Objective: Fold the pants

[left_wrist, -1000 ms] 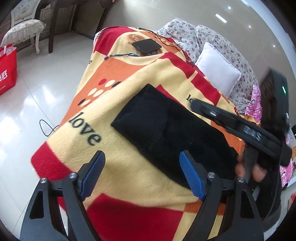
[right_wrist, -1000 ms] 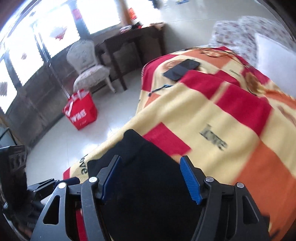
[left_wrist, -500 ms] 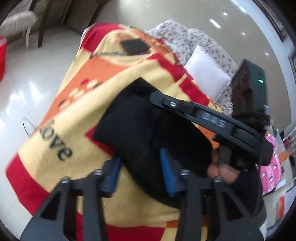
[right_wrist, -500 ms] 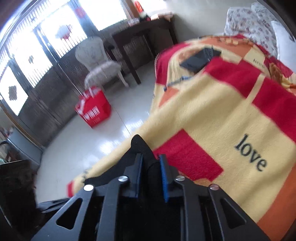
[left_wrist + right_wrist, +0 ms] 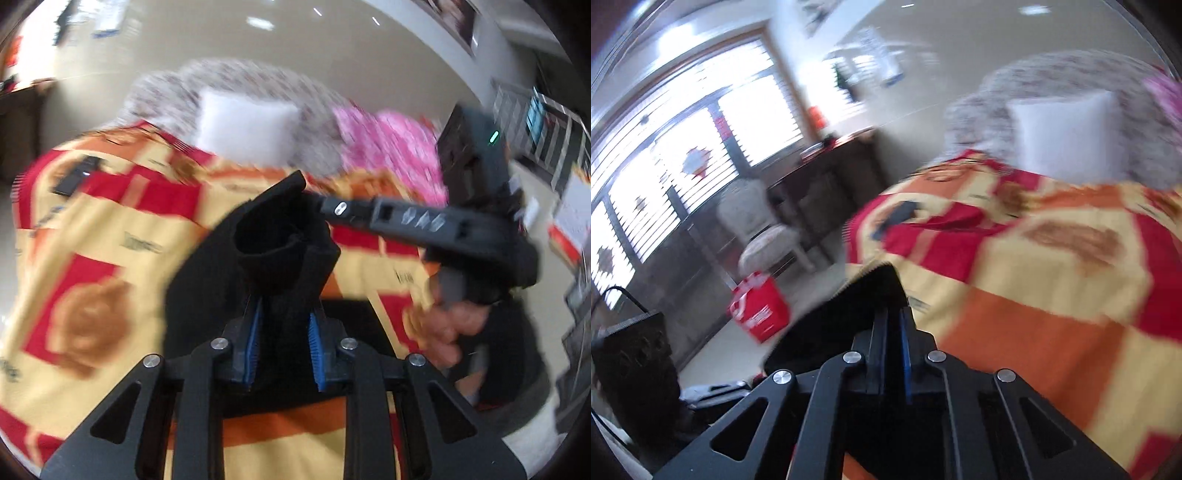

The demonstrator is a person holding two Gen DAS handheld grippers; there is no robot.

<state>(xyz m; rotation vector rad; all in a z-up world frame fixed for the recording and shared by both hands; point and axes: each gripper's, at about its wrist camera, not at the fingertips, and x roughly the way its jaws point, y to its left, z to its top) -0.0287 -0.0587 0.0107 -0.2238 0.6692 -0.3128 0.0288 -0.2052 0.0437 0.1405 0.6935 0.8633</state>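
The black pants (image 5: pixel 284 254) are lifted off the red, yellow and orange blanket (image 5: pixel 103 258) on the bed. My left gripper (image 5: pixel 284 321) is shut on a bunched edge of the pants. My right gripper (image 5: pixel 892 321) is shut on another edge of the pants (image 5: pixel 864 299); in the left wrist view it (image 5: pixel 317 203) reaches in from the right and pinches the top corner. The lower part of the pants hangs dark behind the left jaws. Both views are blurred by motion.
A white pillow (image 5: pixel 247 129) and floral and pink bedding (image 5: pixel 384 140) lie at the bed's head. A black flat device (image 5: pixel 74 177) lies on the blanket. A red bag (image 5: pixel 759 310), a white chair (image 5: pixel 757 229) and a dark desk (image 5: pixel 827 173) stand on the floor by the window.
Both grippers closed on the pants' edges and raised them off the blanket, swinging toward the head of the bed.
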